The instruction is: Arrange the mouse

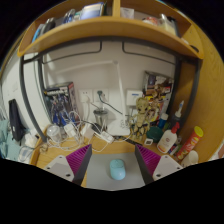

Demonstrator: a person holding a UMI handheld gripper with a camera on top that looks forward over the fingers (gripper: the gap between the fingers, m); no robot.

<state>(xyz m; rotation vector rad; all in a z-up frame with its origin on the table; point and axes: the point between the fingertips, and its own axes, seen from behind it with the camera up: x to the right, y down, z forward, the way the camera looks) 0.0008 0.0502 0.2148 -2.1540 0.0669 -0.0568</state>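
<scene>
A pale blue-green mouse (118, 170) lies on a grey mouse mat (103, 168) on the wooden desk. My gripper (113, 166) hovers over the mat, open, with its two pink-padded fingers (79, 160) spread wide at either side of the mat. The mouse sits between the fingers, nearer the right one, with a clear gap on each side. Nothing is held.
Behind the mat run white cables (75, 132) and small items along the desk's back. Bottles and containers (170, 135) crowd the right side, with an orange-capped bottle (189, 142). A wooden shelf (110, 30) with books hangs overhead.
</scene>
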